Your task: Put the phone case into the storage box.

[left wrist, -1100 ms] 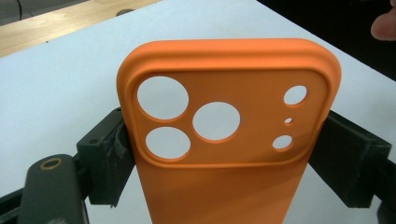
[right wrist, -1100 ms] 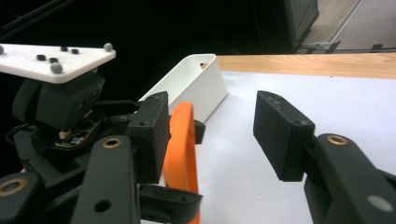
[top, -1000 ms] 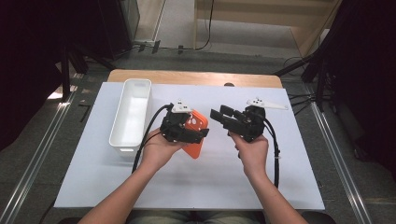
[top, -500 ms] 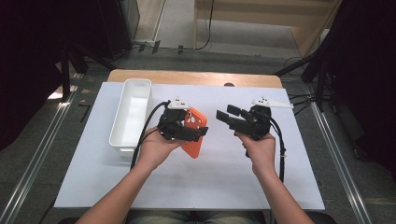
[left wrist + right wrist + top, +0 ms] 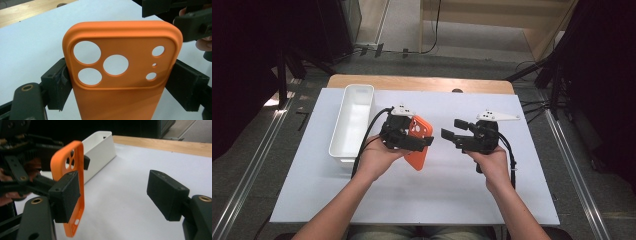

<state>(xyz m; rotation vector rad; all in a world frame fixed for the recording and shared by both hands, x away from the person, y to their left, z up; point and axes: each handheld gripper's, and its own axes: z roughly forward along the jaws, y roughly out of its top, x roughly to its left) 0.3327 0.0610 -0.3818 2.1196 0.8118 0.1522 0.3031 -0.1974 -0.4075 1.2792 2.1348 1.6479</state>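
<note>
The orange phone case (image 5: pixel 120 75) is held off the table (image 5: pixel 447 200), pinched across its width by the left gripper (image 5: pixel 404 135), its long axis running from twelve to six in the left gripper view. The right gripper (image 5: pixel 457 132), at three o'clock from the case, has just been spreading its jaws, with nothing between them. The white bin (image 5: pixel 353 120) lies at nine o'clock.

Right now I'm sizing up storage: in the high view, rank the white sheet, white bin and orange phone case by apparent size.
1. White sheet, by far the largest.
2. White bin.
3. Orange phone case, smallest, though the left gripper covers part of it and holds it raised, so nearer the camera.
</note>
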